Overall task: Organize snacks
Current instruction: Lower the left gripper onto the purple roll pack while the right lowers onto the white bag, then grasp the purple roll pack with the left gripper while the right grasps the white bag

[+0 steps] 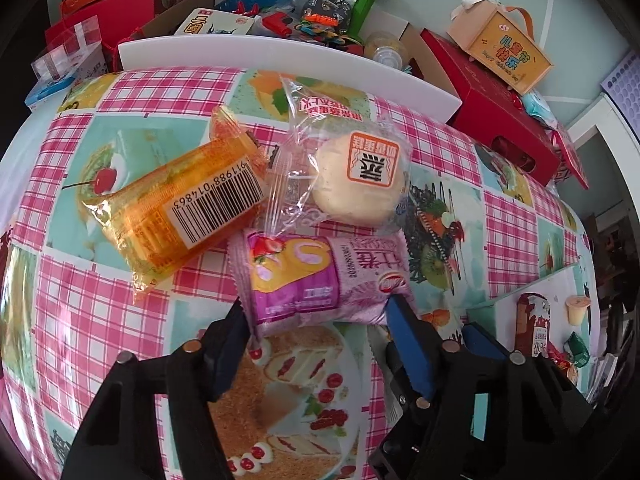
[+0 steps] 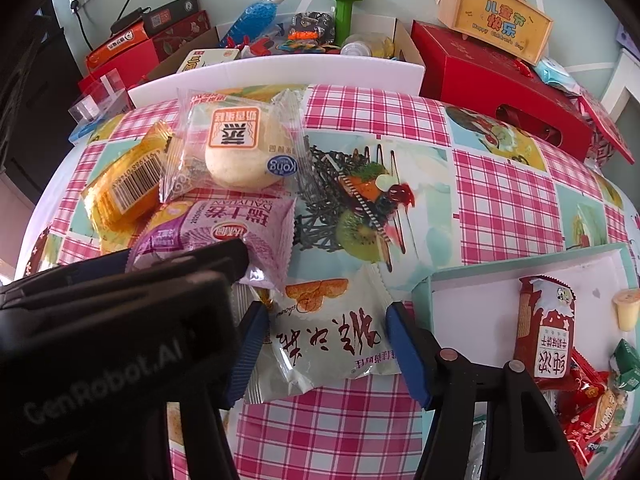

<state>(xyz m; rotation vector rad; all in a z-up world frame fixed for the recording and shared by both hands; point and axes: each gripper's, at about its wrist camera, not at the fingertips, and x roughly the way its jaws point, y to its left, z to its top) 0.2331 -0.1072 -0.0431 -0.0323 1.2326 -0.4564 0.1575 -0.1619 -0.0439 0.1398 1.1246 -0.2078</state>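
While both packets lie on the checked counter (image 2: 500,184), each sits between a pair of blue pads. The purple cake roll packet (image 1: 320,280) rests just in front of the orange wrapped snack (image 1: 176,208) and the clear-bagged round bun (image 1: 360,176), and the left gripper (image 1: 316,320) pinches it at its near edge, both pads touching the wrapper. The white biscuit packet (image 2: 328,340) lies near the counter's front, just left of the white tray (image 2: 460,300), and the right gripper (image 2: 326,344) straddles it, pads at the crimped ends; the contact looks real, though how firm it is cannot be judged.

Several risks stand out. A grip on loose, air-filled film could slip, so either packet might slide free when lifted. The bun's clear bag overlaps the purple packet's far edge, so pulling could drag it along. With the grippers so close together, they might knock each other. The tray already holds a red wafer pack (image 2: 548,328) and a jelly cup (image 2: 626,308), so a careless drop could crowd or tip them.
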